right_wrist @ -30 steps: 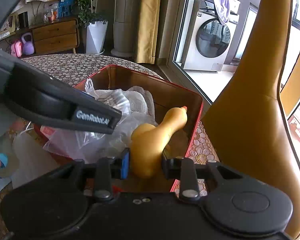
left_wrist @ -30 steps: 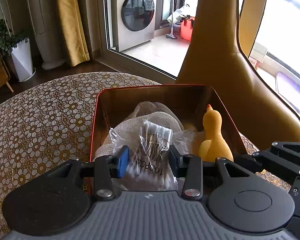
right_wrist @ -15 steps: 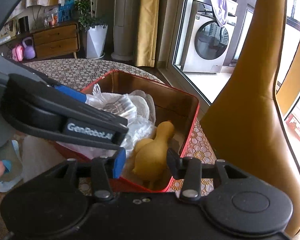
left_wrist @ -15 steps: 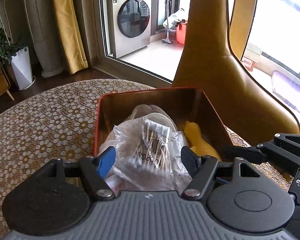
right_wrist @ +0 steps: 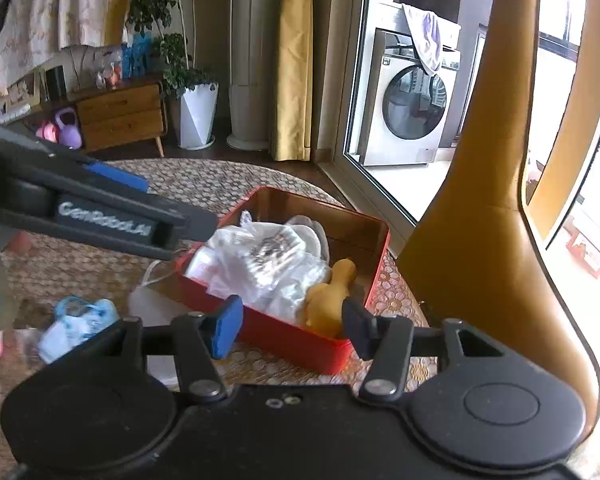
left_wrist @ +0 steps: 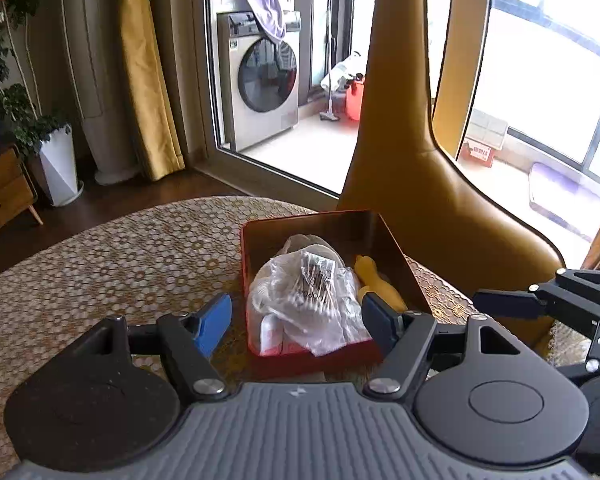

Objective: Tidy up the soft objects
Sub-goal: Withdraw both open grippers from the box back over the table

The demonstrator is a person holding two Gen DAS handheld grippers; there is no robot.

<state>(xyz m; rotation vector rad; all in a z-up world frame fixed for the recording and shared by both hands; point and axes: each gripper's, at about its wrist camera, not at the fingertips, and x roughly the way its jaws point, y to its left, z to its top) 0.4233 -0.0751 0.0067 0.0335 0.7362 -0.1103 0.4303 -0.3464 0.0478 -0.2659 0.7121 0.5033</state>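
The left gripper (left_wrist: 296, 320) hangs above the counter (left_wrist: 112, 264) with its fingers (left_wrist: 214, 322) spread wide and nothing between them. Past the tips stands a red tin box (left_wrist: 320, 354). In it a clear plastic bag of cotton swabs (left_wrist: 312, 292) lies on white gauze, with a yellow rubber duck (left_wrist: 374, 280) at its 3 o'clock, against the box's wall. The right gripper (left_wrist: 512, 304) juts in at 3 o'clock. A tan chair back (left_wrist: 420, 184) rises behind the box at 1 o'clock.
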